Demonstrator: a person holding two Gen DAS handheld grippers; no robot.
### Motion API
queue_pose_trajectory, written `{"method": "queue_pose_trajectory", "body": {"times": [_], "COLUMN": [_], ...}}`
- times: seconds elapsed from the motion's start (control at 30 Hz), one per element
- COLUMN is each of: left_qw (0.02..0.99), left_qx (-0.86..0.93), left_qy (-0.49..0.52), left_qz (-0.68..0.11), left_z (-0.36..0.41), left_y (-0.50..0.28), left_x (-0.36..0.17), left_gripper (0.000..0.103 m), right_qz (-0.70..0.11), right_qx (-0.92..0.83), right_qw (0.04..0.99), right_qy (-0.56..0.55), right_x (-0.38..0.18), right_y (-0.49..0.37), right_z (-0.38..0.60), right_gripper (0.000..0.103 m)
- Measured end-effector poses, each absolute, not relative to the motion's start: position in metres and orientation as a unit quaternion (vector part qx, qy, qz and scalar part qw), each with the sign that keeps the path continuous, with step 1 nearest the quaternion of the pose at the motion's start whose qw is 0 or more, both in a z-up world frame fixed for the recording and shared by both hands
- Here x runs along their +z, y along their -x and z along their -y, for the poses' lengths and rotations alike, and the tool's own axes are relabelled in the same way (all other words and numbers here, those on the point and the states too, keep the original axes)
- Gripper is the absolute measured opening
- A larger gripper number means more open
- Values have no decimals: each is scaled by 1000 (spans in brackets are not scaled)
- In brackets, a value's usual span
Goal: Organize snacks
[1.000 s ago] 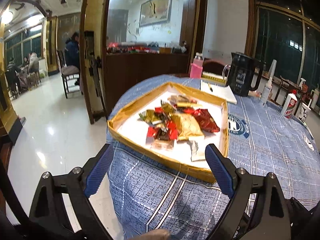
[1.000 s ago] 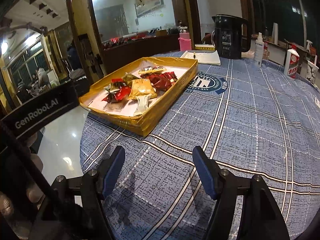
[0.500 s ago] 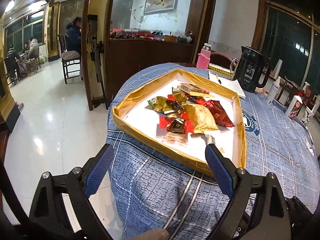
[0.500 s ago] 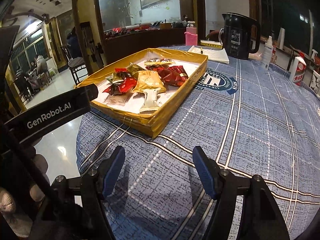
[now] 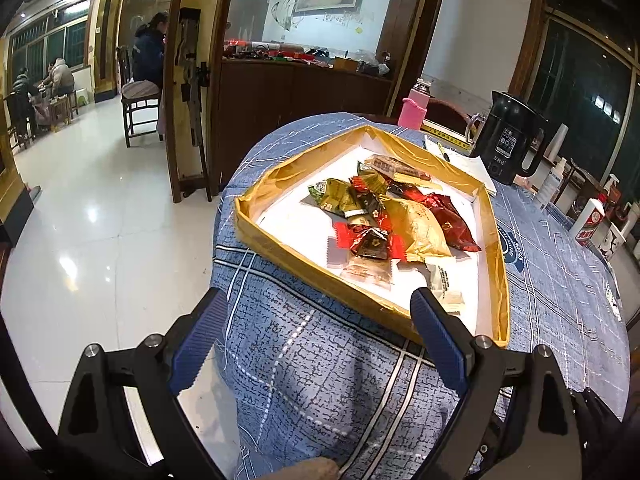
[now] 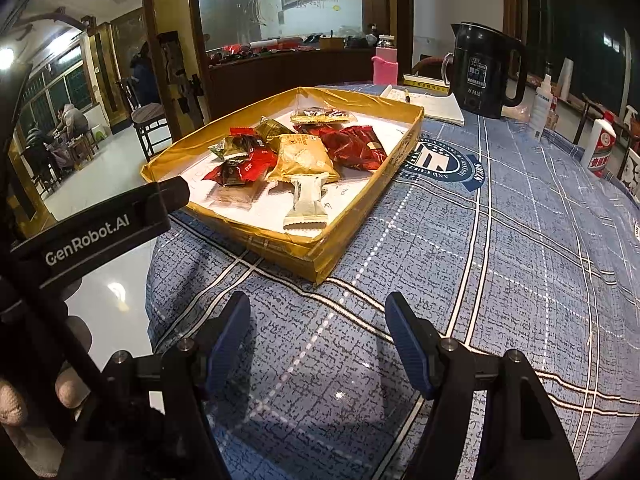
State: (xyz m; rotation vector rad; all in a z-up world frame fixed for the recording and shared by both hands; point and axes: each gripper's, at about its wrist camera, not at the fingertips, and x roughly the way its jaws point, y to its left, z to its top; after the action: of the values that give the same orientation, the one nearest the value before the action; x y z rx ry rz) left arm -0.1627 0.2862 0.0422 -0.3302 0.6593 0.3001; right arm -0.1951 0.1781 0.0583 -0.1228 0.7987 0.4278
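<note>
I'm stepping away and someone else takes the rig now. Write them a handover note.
Left tongs: open, empty, over the tablecloth at the near edge of the tray.
Right tongs: open, empty, over bare cloth, short of the tray's near corner.
Snacks: all in one loose heap in the tray, with the gold pack in the middle, red pack behind it, white pack nearest, and small candies to the left.
Done: nothing sorted or picked up.
Left: pick the snacks and arrange them; the white pack looks the easiest first grab.
</note>
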Motion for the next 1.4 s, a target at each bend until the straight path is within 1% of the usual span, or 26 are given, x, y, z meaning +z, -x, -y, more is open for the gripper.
{"method": "queue_pose_trajectory", "body": {"times": [0.57,1.0,1.4], "left_qw": [912,910,910], "left_qx": [162,167,165], "left_qy": [175,176,177], "left_qz": [-335,-337,-338], "left_z": [-304,-309,-309], "left_y": [163,162,162], "left_x": [31,29,28], "left_gripper": [93,93,93], "right_qz": [-379,-371,-373], "right_qx": [180,159,162], "right_qw": [903,902,900], "right_qy": [93,150,152], "right_x": [64,71,70], "right_y": [187,174,172], "right_z": [-194,-213,-217], "right_gripper": [70,71,71]}}
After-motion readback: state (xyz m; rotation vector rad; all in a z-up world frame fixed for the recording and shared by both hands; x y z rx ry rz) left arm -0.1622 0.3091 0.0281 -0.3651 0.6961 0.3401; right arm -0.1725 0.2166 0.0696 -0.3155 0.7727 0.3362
